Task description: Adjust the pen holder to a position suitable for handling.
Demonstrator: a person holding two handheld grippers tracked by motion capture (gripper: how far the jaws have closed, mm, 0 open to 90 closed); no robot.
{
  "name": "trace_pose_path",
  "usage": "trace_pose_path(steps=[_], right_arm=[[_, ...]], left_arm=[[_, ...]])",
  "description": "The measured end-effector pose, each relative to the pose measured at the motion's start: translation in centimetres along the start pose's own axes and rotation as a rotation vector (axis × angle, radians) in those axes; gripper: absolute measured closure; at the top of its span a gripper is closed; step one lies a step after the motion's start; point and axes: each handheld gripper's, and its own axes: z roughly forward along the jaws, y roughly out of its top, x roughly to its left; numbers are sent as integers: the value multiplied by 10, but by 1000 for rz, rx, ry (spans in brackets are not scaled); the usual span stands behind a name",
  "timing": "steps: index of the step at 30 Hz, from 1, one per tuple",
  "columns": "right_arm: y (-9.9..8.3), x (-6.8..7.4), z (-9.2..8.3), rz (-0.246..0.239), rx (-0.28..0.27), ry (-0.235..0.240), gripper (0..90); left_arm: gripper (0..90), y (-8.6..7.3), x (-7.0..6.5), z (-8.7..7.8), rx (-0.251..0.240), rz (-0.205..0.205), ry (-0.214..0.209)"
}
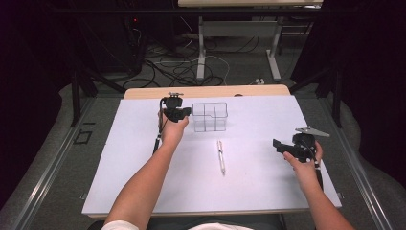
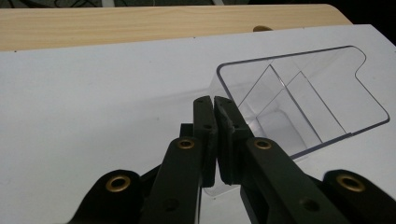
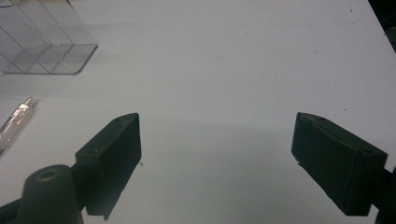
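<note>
The left tool [image 2: 215,140] hides the near wall of the clear box [image 2: 303,98]; the pen [image 3: 16,119] is cut by the picture's left edge.

Organizer [image 2: 303,93]: clear, glossy plastic with smooth walls and dividers. Pen [image 1: 220,156]: translucent, shiny plastic barrel. Table sheet [image 1: 268,182]: matt white, smooth. Table edge [image 2: 140,25]: pale wood, grained. Left gripper [image 2: 214,105] and right gripper [image 3: 217,163]: matt black plastic; brass-coloured metal rivets.

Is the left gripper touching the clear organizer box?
Touching: in the left gripper view, the left gripper has its jaws closed on the near wall of the clear organizer box.
</note>
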Motion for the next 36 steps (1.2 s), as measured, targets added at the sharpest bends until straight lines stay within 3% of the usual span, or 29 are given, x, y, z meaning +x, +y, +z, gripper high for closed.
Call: trace_pose_path(steps=[7, 15, 19, 20, 23, 27, 31, 36], right_arm=[[1, 0, -3, 27, -7, -4, 149], [4, 4, -4, 14, -26, -36, 108], [4, 8, -3, 9, -30, -37, 78], [4, 11, -3, -3, -31, -27, 77], [5, 16, -4, -15, -46, -14, 79], [6, 24, -7, -26, -51, 13, 79], [7, 29, -9, -28, -49, 28, 79], [8, 35, -10, -50, -49, 26, 80]], left_arm=[[834, 0, 8, -16, -22, -24, -39], [756, -8, 12, -33, -29, -50, -110], [725, -16, 15, -41, -47, -50, -129], [698, -21, 18, -45, -72, -63, -137], [634, -25, 20, -50, -74, -74, -161], [556, -36, 22, -56, -86, -74, -141], [514, -44, 25, -63, -68, -76, -120], [413, -55, 27, -72, -62, -40, -96]])
